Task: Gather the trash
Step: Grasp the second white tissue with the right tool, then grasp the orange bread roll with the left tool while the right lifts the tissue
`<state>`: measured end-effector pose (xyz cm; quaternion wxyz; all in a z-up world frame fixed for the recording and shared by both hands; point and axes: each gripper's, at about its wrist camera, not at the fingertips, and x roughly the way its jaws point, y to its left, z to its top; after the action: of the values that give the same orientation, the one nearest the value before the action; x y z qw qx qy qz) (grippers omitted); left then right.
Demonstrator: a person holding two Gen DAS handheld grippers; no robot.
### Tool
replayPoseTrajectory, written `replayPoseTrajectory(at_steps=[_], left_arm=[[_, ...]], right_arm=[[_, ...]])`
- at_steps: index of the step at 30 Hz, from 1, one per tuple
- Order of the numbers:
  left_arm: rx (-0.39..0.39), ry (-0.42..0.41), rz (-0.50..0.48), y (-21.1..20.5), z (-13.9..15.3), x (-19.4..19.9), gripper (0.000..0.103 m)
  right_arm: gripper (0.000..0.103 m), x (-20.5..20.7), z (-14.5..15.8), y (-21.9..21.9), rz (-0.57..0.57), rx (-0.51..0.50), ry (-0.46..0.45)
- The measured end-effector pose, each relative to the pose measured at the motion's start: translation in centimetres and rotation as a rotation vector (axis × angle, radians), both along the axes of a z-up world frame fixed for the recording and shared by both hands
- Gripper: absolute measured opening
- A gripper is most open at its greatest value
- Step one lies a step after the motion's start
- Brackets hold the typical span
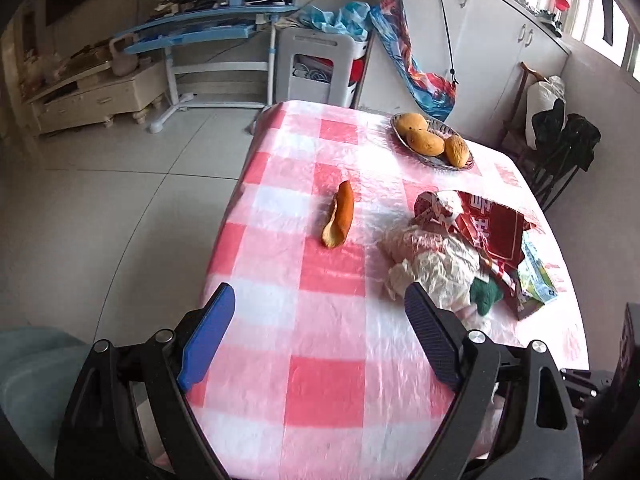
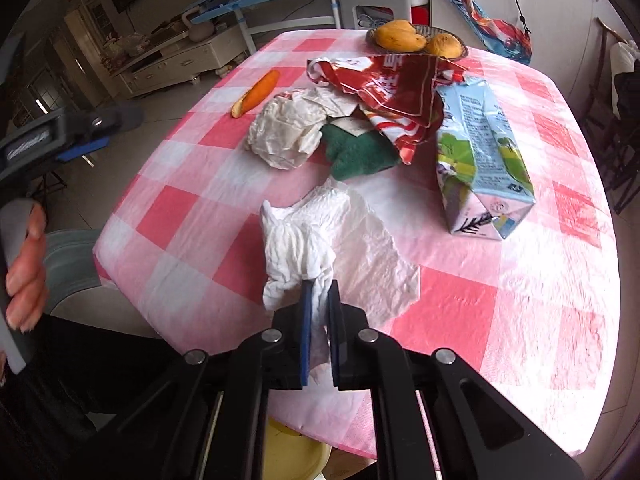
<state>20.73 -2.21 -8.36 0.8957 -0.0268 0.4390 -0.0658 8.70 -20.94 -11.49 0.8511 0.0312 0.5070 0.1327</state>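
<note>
The right gripper [image 2: 319, 284] pinches a white tissue [image 2: 298, 246] above the checked table's [image 2: 460, 304] near edge. The left gripper [image 1: 320, 300] hangs wide and empty over that table's left edge, bare cloth ahead; the orange peel [image 1: 340, 216] and wrappers [image 1: 452, 248] lie mid-table.

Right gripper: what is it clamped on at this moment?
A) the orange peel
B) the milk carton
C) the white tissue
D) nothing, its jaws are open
C: in the right wrist view the right gripper has its blue pads pressed together on the white tissue, while the milk carton and orange peel lie untouched on the table.
</note>
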Motion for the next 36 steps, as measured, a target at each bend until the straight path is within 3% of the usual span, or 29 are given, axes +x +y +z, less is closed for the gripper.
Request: replayPoseTrajectory(at_steps=[1,3,5,9,11,15,17,20,22,23,27,29,36], left_arm=[[0.022,-0.003,-0.01,-0.7,-0.3,1.2,0.083],[0.058,-0.001,-0.038,-2.2,-1.1,3.6,0.083],[0.074,0.014,-0.052,-3.2,-2.0,5.6,0.083],[0.107,0.04,-0.06,-4.6,-3.6,8.6,0.081],[0.14,0.045,-0.07,-5.1,-4.2,9.6,0.079],[0.132,0.089,-0.06,-4.7,-5.6,10.8,0.07],[0.126,0.096,-0.059,-4.3,-6.0,11.1,0.063],[0.139,0.083,-0.085,-4.3,-6.1,11.0,0.045],[0.13,0.08,-0.103,-4.2,-6.0,10.9,0.023],[0.107,0.089,-0.112,-4.1,-5.9,10.8,0.021],[0.013,0.118,-0.113,-2.8,-5.5,10.1,0.017],[-0.028,0.121,-0.105,-2.0,-4.9,9.4,0.017],[-0.09,0.061,-0.079,0.3,-1.5,5.5,0.017]], right_arm=[[0.014,0.0,0.0,-0.1,-0.005,-0.004,-0.006],[0.038,0.0,0.2,-0.2,-0.008,-0.012,-0.024],[0.05,0.1,0.5,-0.2,-0.002,-0.002,-0.047],[0.062,0.5,0.4,0.1,0.014,-0.016,-0.072],[0.062,1.1,0.0,0.1,0.01,-0.012,-0.065],[0.063,1.7,-0.5,-0.1,0.003,0.008,-0.059],[0.063,1.7,-0.5,0.3,0.018,0.003,-0.062],[0.062,1.5,-0.5,1.4,0.06,-0.026,-0.074],[0.057,1.1,-0.6,2.5,0.091,-0.077,-0.095],[0.05,1.1,-0.7,3.0,0.106,-0.104,-0.109],[0.022,0.5,-0.7,3.8,0.142,-0.114,-0.127],[0.015,0.4,-0.6,3.7,0.142,-0.098,-0.122],[0.012,0.1,0.3,1.9,0.066,0.036,-0.133]])
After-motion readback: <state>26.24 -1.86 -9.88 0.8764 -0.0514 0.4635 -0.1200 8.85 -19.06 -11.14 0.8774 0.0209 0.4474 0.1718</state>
